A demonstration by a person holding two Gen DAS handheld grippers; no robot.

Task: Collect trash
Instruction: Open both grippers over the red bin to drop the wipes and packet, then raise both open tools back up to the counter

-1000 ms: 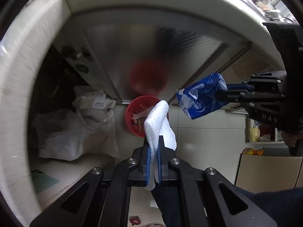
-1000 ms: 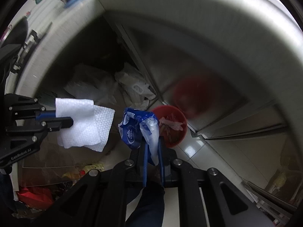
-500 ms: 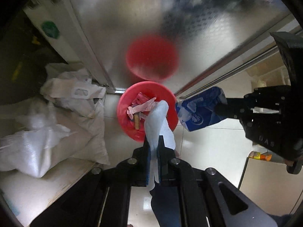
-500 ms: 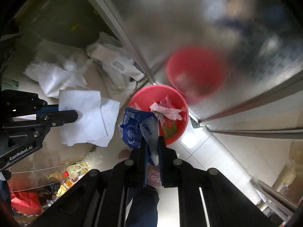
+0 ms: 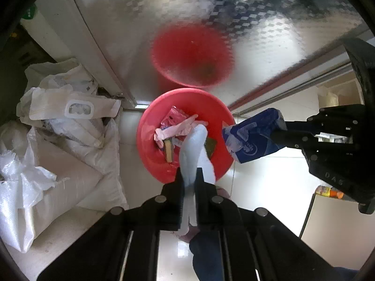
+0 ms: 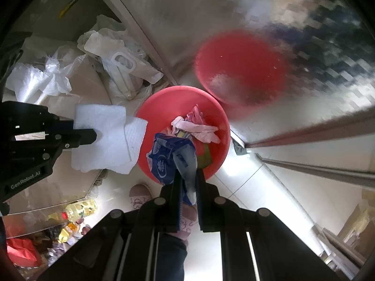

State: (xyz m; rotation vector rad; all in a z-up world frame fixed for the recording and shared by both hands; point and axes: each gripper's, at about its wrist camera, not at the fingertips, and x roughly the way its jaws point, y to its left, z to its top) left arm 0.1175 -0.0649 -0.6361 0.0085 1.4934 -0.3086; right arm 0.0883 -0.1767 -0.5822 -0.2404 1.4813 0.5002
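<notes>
A red bin [image 5: 152,149] [image 6: 164,100] stands on the tiled floor below both grippers, holding pink wrappers and other scraps. My left gripper [image 5: 189,175] [image 6: 93,137] is shut on a white paper towel [image 5: 194,149] [image 6: 105,145], which hangs over the bin's near rim. My right gripper [image 6: 187,175] [image 5: 273,132] is shut on a crumpled blue plastic wrapper [image 6: 168,159] [image 5: 253,140], held just above the bin's right side. Both grippers point down at the bin.
A shiny metal cabinet front [image 5: 211,11] behind the bin mirrors it in red. White sacks and plastic bags [image 5: 58,140] are piled to the left. A person's slippered foot [image 6: 140,196] stands near the bin. Bottles and clutter [image 6: 79,208] lie at lower left.
Both grippers have dropped from counter height toward the red bin, which now looks much larger and closer. The paper towel and blue wrapper stay gripped.
</notes>
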